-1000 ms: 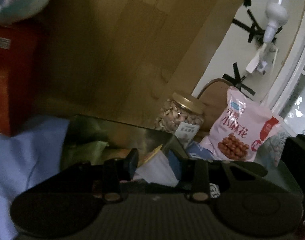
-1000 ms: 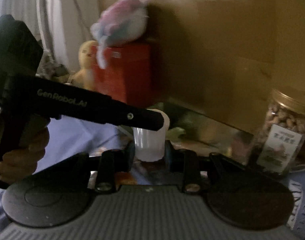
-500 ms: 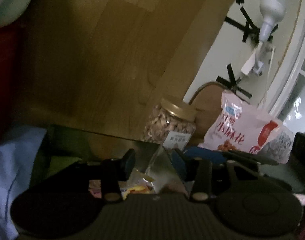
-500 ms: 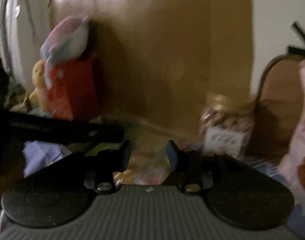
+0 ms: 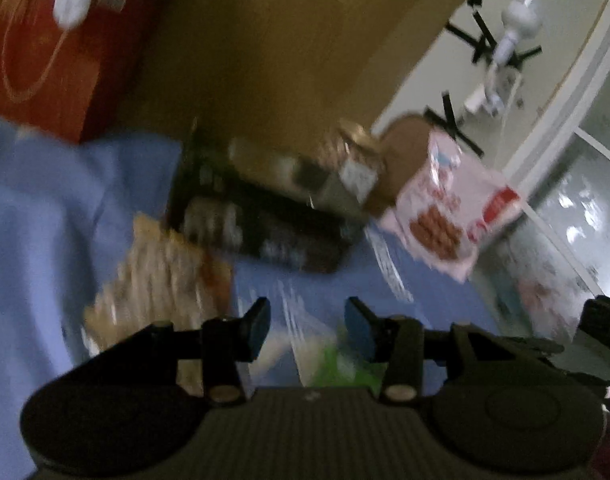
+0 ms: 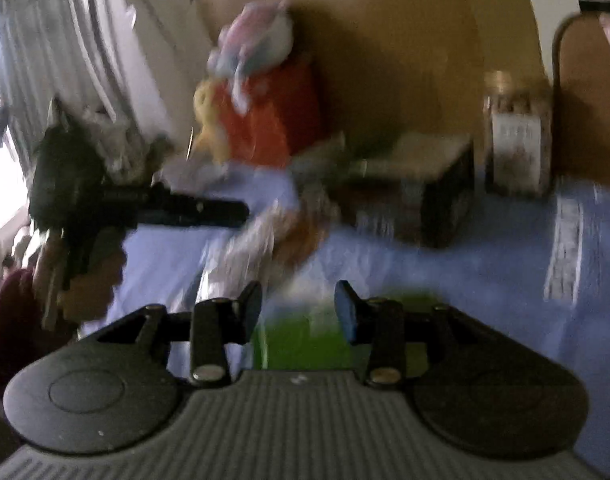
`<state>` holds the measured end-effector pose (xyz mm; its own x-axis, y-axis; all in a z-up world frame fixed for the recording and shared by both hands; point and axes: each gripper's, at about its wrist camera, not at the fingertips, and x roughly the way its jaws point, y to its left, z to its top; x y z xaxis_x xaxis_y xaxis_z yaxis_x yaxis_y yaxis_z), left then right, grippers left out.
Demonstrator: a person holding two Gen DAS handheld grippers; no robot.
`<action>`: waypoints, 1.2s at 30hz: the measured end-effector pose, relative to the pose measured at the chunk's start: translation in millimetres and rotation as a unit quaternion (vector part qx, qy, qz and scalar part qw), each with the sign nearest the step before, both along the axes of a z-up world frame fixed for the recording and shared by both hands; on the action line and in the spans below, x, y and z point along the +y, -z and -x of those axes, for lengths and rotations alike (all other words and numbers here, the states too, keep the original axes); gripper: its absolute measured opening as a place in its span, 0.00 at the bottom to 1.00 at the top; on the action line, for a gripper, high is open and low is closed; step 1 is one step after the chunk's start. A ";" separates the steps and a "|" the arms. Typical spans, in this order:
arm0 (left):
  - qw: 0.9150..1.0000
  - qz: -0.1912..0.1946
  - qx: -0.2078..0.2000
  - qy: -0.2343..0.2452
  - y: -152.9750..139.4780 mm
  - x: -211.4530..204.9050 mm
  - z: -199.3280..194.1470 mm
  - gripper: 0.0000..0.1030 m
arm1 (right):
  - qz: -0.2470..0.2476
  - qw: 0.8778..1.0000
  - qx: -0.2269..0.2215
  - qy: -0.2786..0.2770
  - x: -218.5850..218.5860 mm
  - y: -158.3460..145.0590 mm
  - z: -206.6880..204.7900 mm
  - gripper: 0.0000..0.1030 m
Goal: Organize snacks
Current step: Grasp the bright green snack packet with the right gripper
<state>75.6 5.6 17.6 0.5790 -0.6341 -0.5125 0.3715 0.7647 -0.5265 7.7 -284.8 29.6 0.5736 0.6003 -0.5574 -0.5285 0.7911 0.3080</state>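
Note:
Both views are motion-blurred. A dark open box (image 5: 261, 216) stands on the blue cloth (image 5: 57, 216); it also shows in the right wrist view (image 6: 421, 200). A tan-wrapped snack pack (image 5: 161, 276) lies left of the box. A green and white snack bag (image 5: 333, 360) lies under my left gripper (image 5: 307, 326), which is open and empty above it. My right gripper (image 6: 297, 306) is open and empty over the same green bag (image 6: 301, 340). The left gripper shows in the right wrist view (image 6: 153, 208), at the left.
A nut jar (image 5: 357, 160) and a pink snack bag (image 5: 449, 216) stand right of the box. A red box (image 5: 45, 60) with a plush toy (image 6: 253, 40) on it sits at the back left. A wooden panel (image 5: 285, 40) stands behind.
Both grippers have pulled back and up from the box. The box now lies farther off, and a green snack bag has come into view beneath both grippers.

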 end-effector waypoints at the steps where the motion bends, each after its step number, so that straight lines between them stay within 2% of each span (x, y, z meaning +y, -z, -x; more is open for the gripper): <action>1: 1.000 0.005 0.008 0.008 5.8 -1.7 4.9 0.41 | 0.015 1.000 0.005 0.001 0.6 5.6 7.4 0.42; 4: 0.998 0.022 0.046 0.041 25.8 -15.4 12.5 0.41 | 0.066 0.998 0.006 0.011 9.8 22.6 19.5 0.43; 8: 0.996 -0.001 0.071 0.052 40.8 -37.3 19.4 0.41 | 0.085 0.996 -0.007 0.010 23.0 39.8 10.7 0.48; 10: 0.996 0.001 0.079 0.045 43.6 -38.8 21.0 0.42 | 0.077 0.997 -0.010 0.013 21.3 45.8 2.9 0.52; 13: 0.996 0.007 0.080 0.029 44.9 -36.1 24.6 0.42 | 0.040 0.999 0.017 0.020 12.9 54.5 -15.6 0.52; 15: 0.996 -0.002 0.085 0.014 47.6 -33.6 25.6 0.42 | 0.014 0.999 0.040 0.006 11.9 57.5 -16.2 0.53; 16: 0.996 -0.008 0.087 0.005 49.4 -31.3 26.8 0.39 | 0.013 0.999 0.036 -0.003 13.6 57.0 -12.9 0.52; 19: 0.996 -0.009 0.092 -0.014 46.8 -24.3 32.7 0.39 | 0.032 0.999 0.013 -0.026 23.5 53.1 -1.8 0.51; 21: 0.996 -0.022 0.074 -0.032 38.9 -20.6 42.6 0.41 | 0.039 0.998 0.009 -0.046 29.5 52.0 2.1 0.51; 24: 0.997 -0.010 0.062 -0.044 32.0 -10.4 60.9 0.44 | 0.049 0.996 0.006 -0.068 31.9 48.7 2.1 0.52; 27: 0.996 0.005 0.077 -0.054 32.4 -3.3 70.2 0.45 | 0.060 0.996 -0.006 -0.070 27.0 46.0 -1.6 0.52; 30: 0.994 0.033 0.092 -0.054 38.8 -1.4 68.1 0.53 | 0.045 0.996 0.007 -0.075 21.3 48.7 -9.5 0.52; 32: 0.992 0.038 0.110 -0.051 46.6 -4.2 61.6 0.53 | 0.042 0.996 0.017 -0.081 24.7 53.9 -10.6 0.52; 34: 0.991 0.036 0.114 -0.053 52.9 -7.2 59.8 0.45 | 0.039 0.994 0.023 -0.099 30.9 52.9 -6.3 0.51; 36: 0.991 0.036 0.113 -0.057 52.1 -4.5 59.9 0.46 | 0.037 0.991 0.023 -0.127 41.4 51.1 3.6 0.52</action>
